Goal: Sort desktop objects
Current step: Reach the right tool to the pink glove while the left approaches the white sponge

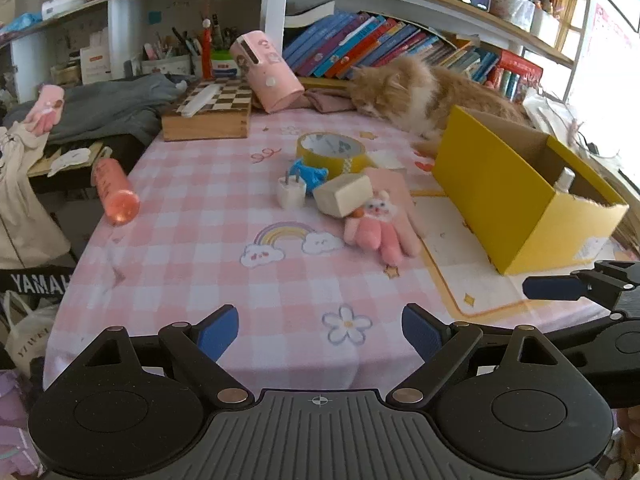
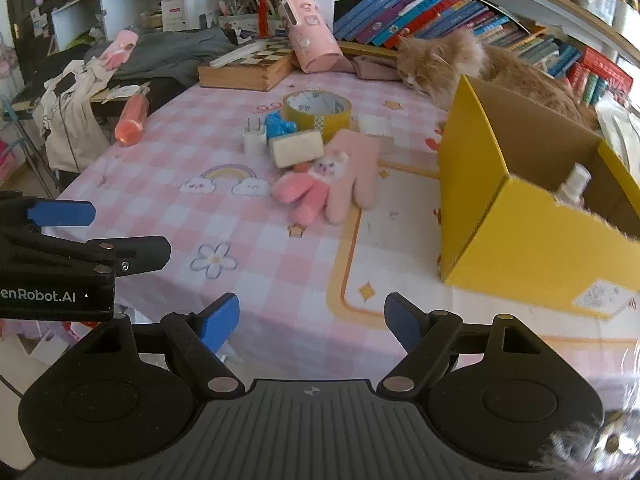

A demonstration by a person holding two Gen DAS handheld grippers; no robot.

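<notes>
A cluster lies mid-table on the pink checked cloth: a yellow tape roll [image 1: 331, 153] [image 2: 317, 111], a white plug adapter [image 1: 291, 193] [image 2: 255, 139], a blue toy [image 1: 310, 172], a cream block [image 1: 344, 194] [image 2: 297, 148] and a pink bunny glove [image 1: 380, 220] [image 2: 336, 184]. A yellow cardboard box [image 1: 492, 192] [image 2: 500, 216] stands open at the right with a white bottle [image 2: 574, 186] inside. My left gripper [image 1: 320, 332] hovers open over the near table edge, empty. My right gripper [image 2: 312, 320] is open and empty too, near the box's front corner.
An orange cat [image 1: 416, 92] [image 2: 448, 64] lies behind the box. A pink bottle [image 1: 114, 190] rests at the left table edge. A chessboard box [image 1: 208, 114] and a pink canister [image 1: 266, 70] sit at the back. Books fill the shelf behind.
</notes>
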